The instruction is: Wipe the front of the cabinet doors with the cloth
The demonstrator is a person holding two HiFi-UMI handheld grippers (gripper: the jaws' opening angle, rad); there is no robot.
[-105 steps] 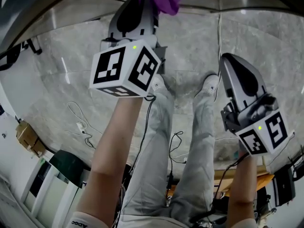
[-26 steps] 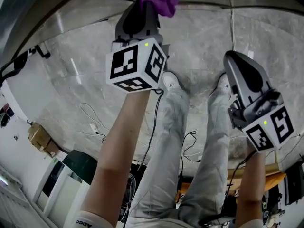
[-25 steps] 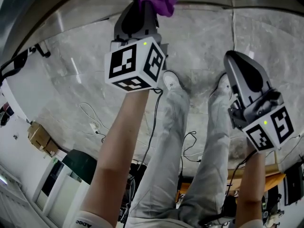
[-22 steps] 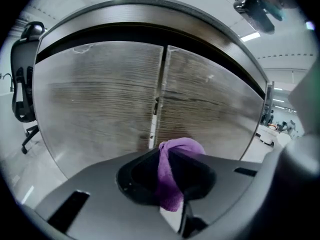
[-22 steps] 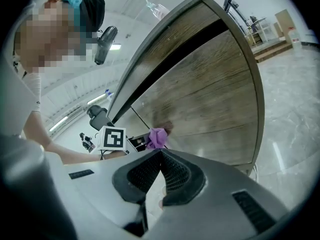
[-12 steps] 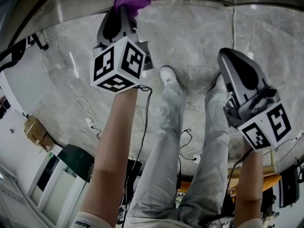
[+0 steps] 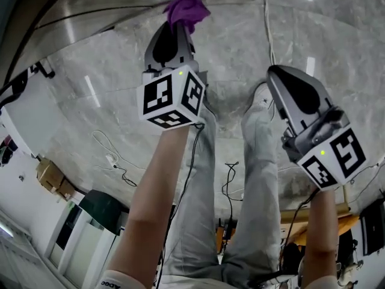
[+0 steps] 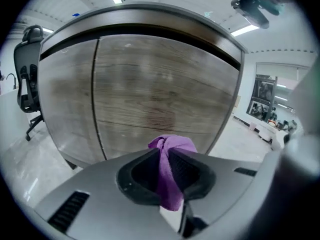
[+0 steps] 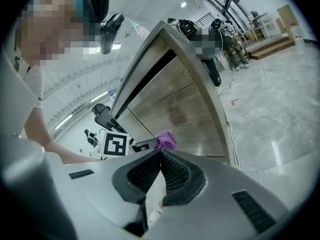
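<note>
A purple cloth (image 7: pixel 186 9) sticks out past the tips of my left gripper (image 7: pixel 179 27), which is shut on it. In the left gripper view the cloth (image 8: pixel 170 171) is pinched between the jaws, right in front of the wood-grain cabinet doors (image 8: pixel 160 94); I cannot tell whether it touches them. My right gripper (image 7: pixel 278 76) hangs lower at the right, shut with nothing in it. The right gripper view shows its closed jaws (image 9: pixel 161 153), the cabinet (image 9: pixel 187 109) side-on, and the cloth (image 9: pixel 166 140) close to the door face.
A vertical seam (image 8: pixel 96 99) divides the doors. An office chair (image 8: pixel 27 79) stands left of the cabinet. The person's legs (image 7: pixel 255 161), loose cables (image 7: pixel 114 161), a cardboard box (image 7: pixel 48 176) and a dark bin (image 7: pixel 102 206) are on the marble floor.
My left gripper swung left with the cloth, then came back right and a little lower in the view. The right gripper drifted slightly left and stayed shut.
</note>
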